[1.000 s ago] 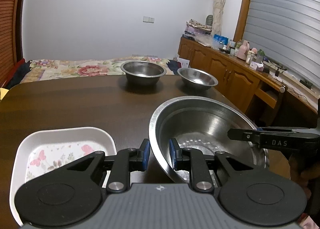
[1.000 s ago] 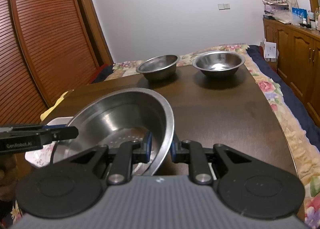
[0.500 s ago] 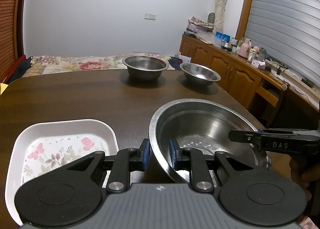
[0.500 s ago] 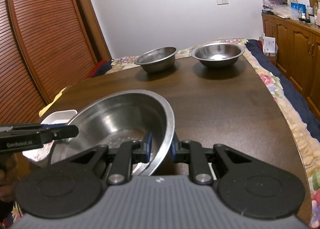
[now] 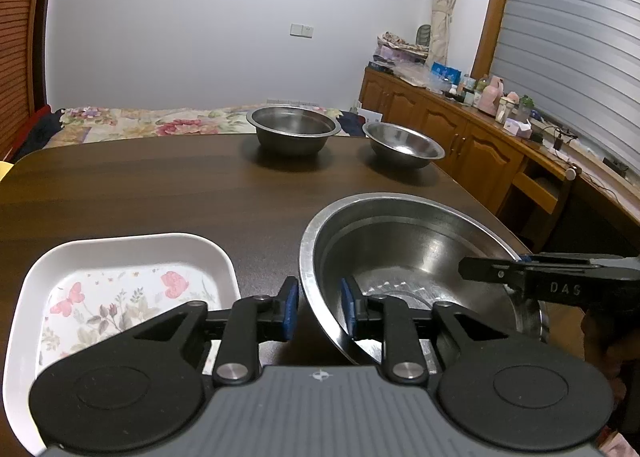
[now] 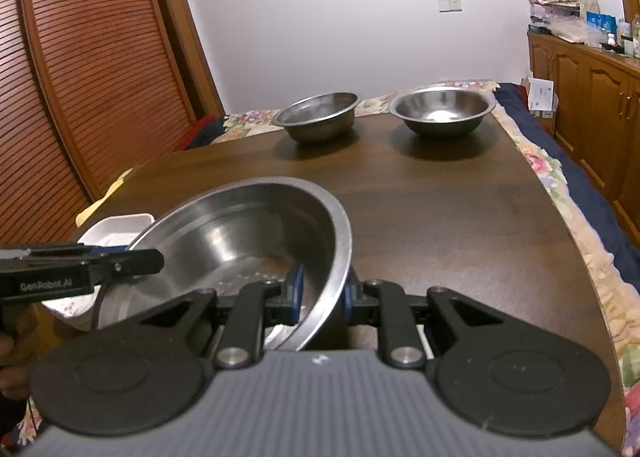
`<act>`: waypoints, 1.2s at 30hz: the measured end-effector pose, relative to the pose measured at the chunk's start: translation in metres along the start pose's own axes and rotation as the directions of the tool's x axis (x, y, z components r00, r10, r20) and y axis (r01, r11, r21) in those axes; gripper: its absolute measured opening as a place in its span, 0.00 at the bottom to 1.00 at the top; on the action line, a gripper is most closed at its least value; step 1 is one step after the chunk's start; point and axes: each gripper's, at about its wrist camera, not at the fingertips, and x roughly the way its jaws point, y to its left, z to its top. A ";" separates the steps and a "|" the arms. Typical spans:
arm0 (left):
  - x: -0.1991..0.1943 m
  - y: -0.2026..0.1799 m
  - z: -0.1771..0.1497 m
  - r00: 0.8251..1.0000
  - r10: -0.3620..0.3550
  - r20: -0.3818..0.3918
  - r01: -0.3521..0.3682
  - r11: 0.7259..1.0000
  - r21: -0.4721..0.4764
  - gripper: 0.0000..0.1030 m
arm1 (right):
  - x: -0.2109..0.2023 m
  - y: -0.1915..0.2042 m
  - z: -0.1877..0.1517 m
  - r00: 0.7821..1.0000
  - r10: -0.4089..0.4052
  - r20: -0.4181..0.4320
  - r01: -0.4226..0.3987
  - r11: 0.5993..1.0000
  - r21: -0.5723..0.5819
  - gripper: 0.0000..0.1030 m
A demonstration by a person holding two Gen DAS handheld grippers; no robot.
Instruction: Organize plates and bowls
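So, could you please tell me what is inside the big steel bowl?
The big bowl looks empty: only bare shiny metal with an embossed pattern on its floor. The grippers straddling its rim cover part of the floor.

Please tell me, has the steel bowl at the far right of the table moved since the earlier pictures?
No. The far right bowl stands at the same spot beside the other far bowl, near the table's far edge.

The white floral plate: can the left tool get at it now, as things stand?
Probably yes. The white floral plate lies just beside the left tool, with bare table around. But its opening fingers straddle the large steel bowl rim; it must back off first.
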 end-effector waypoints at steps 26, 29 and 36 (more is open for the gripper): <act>-0.028 0.006 0.067 0.988 0.025 0.156 -0.035 0.997 0.065 0.42 | -0.060 -0.010 0.071 0.979 -0.045 0.199 0.064 0.994 -0.090 0.37; -0.022 0.006 0.078 0.988 0.017 0.156 -0.029 0.997 0.076 0.42 | -0.056 -0.010 0.083 0.977 -0.041 0.209 0.062 0.993 -0.096 0.37; 0.005 0.012 0.104 0.990 0.043 0.135 -0.061 0.989 0.133 0.42 | -0.019 -0.010 0.119 0.979 -0.002 0.204 0.036 0.986 -0.164 0.37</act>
